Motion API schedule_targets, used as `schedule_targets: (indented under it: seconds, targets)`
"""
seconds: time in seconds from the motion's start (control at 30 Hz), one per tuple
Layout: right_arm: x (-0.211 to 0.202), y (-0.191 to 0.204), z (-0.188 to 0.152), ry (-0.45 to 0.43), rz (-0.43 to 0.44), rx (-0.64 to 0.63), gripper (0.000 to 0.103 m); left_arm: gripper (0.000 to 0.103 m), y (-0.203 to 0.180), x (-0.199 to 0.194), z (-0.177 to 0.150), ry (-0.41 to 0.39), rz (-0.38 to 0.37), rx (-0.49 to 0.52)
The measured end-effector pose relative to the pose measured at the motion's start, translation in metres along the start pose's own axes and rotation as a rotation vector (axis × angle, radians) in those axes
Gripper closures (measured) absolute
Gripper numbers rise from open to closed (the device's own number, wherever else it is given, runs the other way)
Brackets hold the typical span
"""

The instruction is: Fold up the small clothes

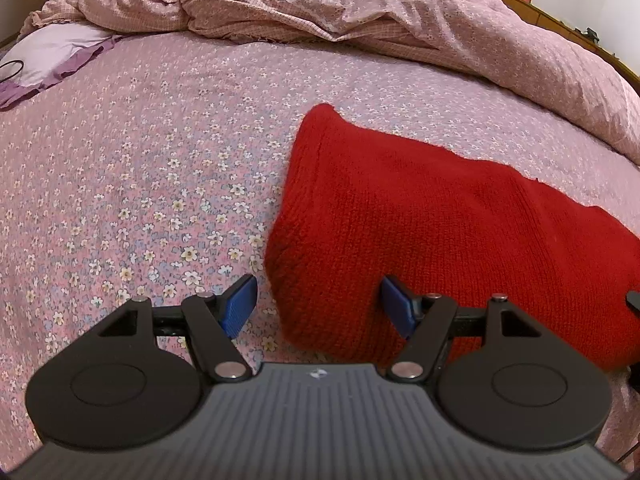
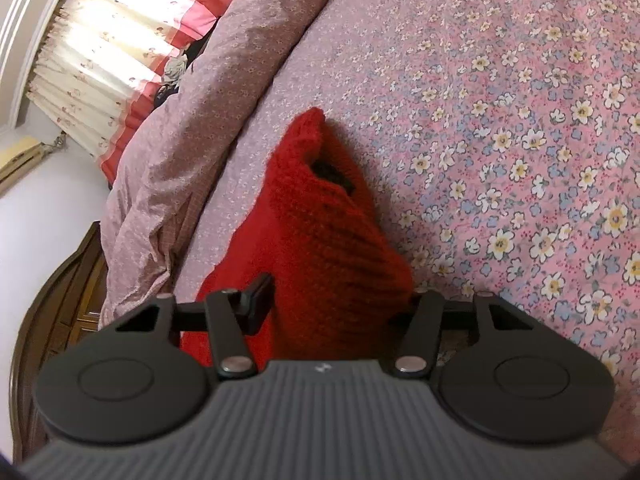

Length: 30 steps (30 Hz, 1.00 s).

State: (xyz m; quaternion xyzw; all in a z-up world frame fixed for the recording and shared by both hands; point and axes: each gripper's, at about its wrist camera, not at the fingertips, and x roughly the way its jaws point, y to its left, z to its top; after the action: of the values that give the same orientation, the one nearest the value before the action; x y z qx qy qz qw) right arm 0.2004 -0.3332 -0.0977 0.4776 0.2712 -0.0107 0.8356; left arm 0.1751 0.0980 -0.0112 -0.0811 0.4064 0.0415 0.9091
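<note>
A red knitted garment (image 1: 420, 208) lies folded flat on the flowered bed sheet (image 1: 140, 184), to the right of the middle in the left wrist view. My left gripper (image 1: 320, 304) is open just above its near left corner, one blue pad (image 1: 240, 304) over the sheet and the other over the knit. In the right wrist view the same red garment (image 2: 320, 224) rises in a bunched ridge between the fingers of my right gripper (image 2: 336, 300). The left finger (image 2: 258, 300) presses against the knit; the right finger is hidden behind the cloth.
A crumpled pink duvet (image 1: 320, 12) is piled along the far side of the bed and runs down its right side. A lilac pillow (image 1: 52, 56) lies at the far left. Curtains (image 2: 100, 60) and a wooden bed frame (image 2: 52, 304) stand beyond the bed's edge.
</note>
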Motion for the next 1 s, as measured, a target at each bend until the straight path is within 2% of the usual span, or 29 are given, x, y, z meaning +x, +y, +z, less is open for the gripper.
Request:
schedule_targets:
  seconds: [0.33, 0.47, 0.7, 1.0]
  targets:
    - [-0.008, -0.008, 0.001, 0.014, -0.006, -0.004, 0.063, 0.030, 0.002, -0.002, -0.001, 0.008, -0.002, -0.018]
    - [-0.010, 0.000, 0.001, 0.018, -0.010, -0.020, 0.072, 0.030, 0.005, -0.004, -0.001, 0.008, -0.006, -0.028]
    - [-0.019, 0.050, -0.006, -0.034, -0.060, -0.280, 0.076, 0.030, 0.013, -0.015, 0.002, -0.004, -0.003, -0.026]
    - [-0.032, 0.100, -0.009, -0.088, 0.032, -0.430, 0.077, 0.030, 0.036, -0.029, 0.007, -0.022, 0.022, -0.055]
